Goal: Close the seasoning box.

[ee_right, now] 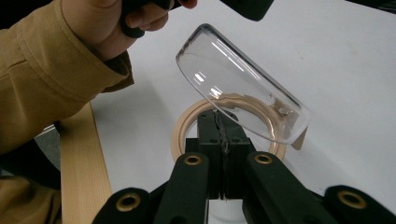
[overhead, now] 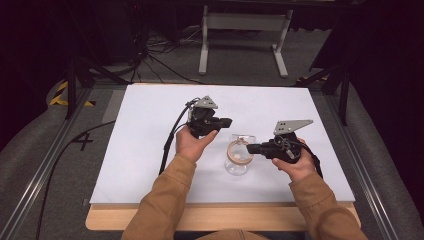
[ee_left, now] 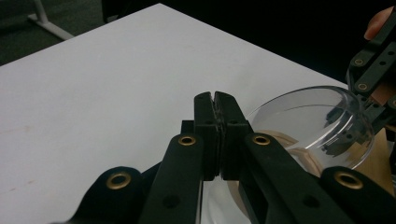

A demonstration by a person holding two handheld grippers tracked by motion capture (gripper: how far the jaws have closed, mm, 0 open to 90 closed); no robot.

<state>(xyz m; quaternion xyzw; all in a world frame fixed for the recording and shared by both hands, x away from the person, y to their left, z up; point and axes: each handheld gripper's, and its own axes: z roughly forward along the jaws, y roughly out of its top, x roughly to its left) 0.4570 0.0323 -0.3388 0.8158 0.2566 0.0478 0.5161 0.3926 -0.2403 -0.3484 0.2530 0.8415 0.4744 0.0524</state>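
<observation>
A small clear jar (overhead: 237,166) with a tan ring (overhead: 235,156) around its mouth stands on the white table top (overhead: 150,125). Its clear domed lid (ee_right: 233,88) is tilted up over the ring (ee_right: 180,130). My right gripper (overhead: 251,148) reaches in from the right, and in the right gripper view its jaws (ee_right: 223,122) are shut on the lid's near rim. My left gripper (overhead: 227,121) hovers just behind and left of the jar, shut with nothing in it. In the left gripper view the left gripper (ee_left: 215,98) has the lid (ee_left: 303,116) to its right.
The white top lies on a wooden board whose front edge (overhead: 215,217) runs along the near side. Metal rails (overhead: 45,165) flank the table. A white frame stand (overhead: 245,30) and cables (overhead: 160,55) sit on the floor beyond.
</observation>
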